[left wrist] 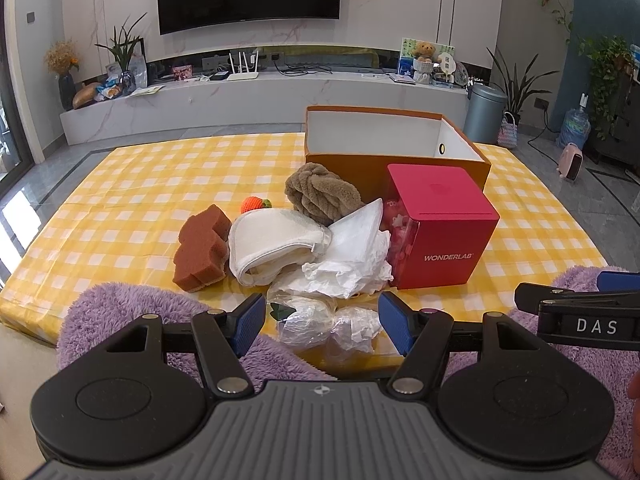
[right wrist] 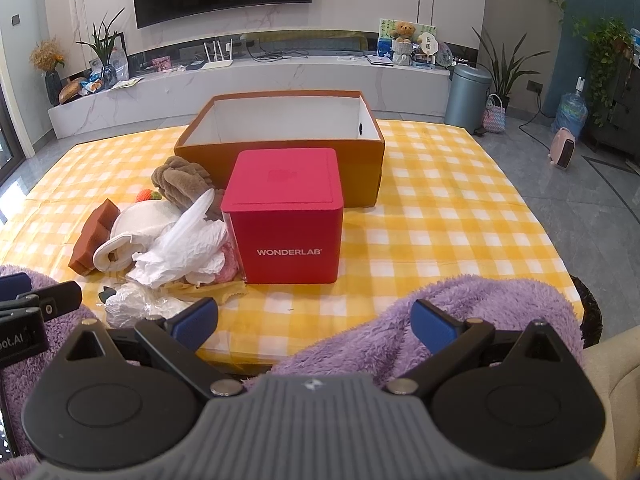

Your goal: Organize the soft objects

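A pile of soft things lies on the yellow checked tablecloth (left wrist: 140, 184): a brown sponge (left wrist: 200, 250), a white folded cloth (left wrist: 276, 246), a brown plush scrunchie (left wrist: 320, 192), an orange knitted strawberry (left wrist: 253, 204), crumpled white tissue (left wrist: 352, 264) and clear plastic bags (left wrist: 332, 328). An open orange box (left wrist: 392, 136) stands behind, with a red WONDERLAB cube (left wrist: 440, 232) in front of it. My left gripper (left wrist: 320, 322) is open just before the plastic bags. My right gripper (right wrist: 316, 320) is open over the table's near edge, right of the pile. A purple fluffy blanket (right wrist: 460, 320) lies under both.
The pile also shows in the right wrist view: sponge (right wrist: 92, 236), scrunchie (right wrist: 184, 184), tissue (right wrist: 188, 248), cube (right wrist: 288, 220), box (right wrist: 280, 128). A TV console (left wrist: 260, 96), grey bin (left wrist: 484, 112) and plants stand behind the table.
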